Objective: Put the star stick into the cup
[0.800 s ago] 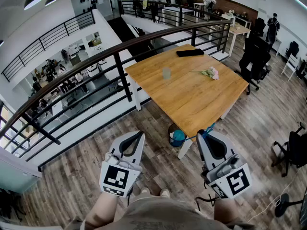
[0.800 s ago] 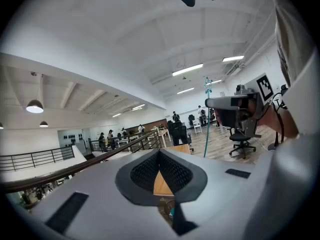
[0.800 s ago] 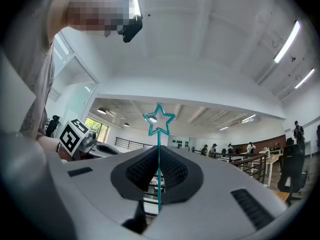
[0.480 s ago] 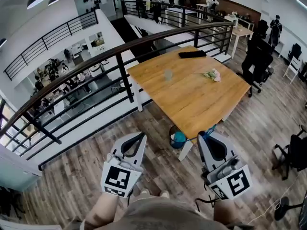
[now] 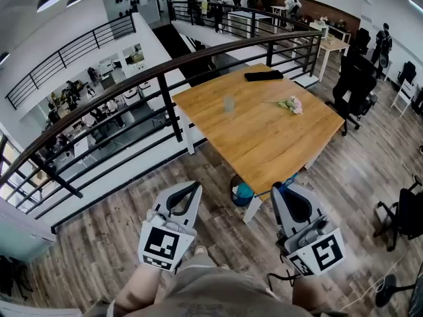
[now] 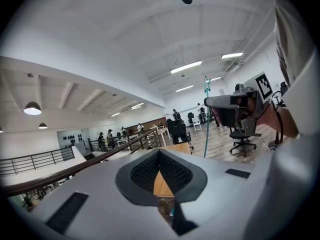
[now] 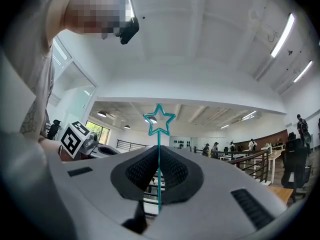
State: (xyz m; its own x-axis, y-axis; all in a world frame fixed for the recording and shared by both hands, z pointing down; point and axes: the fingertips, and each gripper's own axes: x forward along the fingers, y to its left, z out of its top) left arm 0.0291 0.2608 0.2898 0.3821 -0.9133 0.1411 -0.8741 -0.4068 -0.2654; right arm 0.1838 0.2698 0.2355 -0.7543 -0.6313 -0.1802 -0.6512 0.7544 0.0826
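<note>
A small clear cup (image 5: pixel 229 103) stands on the far half of the wooden table (image 5: pixel 264 137). My right gripper (image 5: pixel 278 187) hangs over the floor short of the table's near corner, shut on the teal star stick (image 5: pixel 288 177). In the right gripper view the stick (image 7: pixel 159 134) rises upright from between the closed pads, its outlined star on top. The left gripper (image 5: pixel 193 185) is held level beside it, jaws together and holding nothing. From the left gripper view (image 6: pixel 159 153) I see the right gripper (image 6: pixel 235 103) and the stick (image 6: pixel 205 124) off to the right.
A bunch of pale flowers (image 5: pixel 289 104) and a flat black object (image 5: pixel 263 75) also lie on the table. A dark railing (image 5: pixel 132 84) runs along its left side. A blue-lined bin (image 5: pixel 242 191) stands under the near corner. Office chairs (image 5: pixel 353 78) stand at the right.
The view has shifted slightly as the person steps toward the table. Both grippers keep their pose, and the star stick stays in the right one.
</note>
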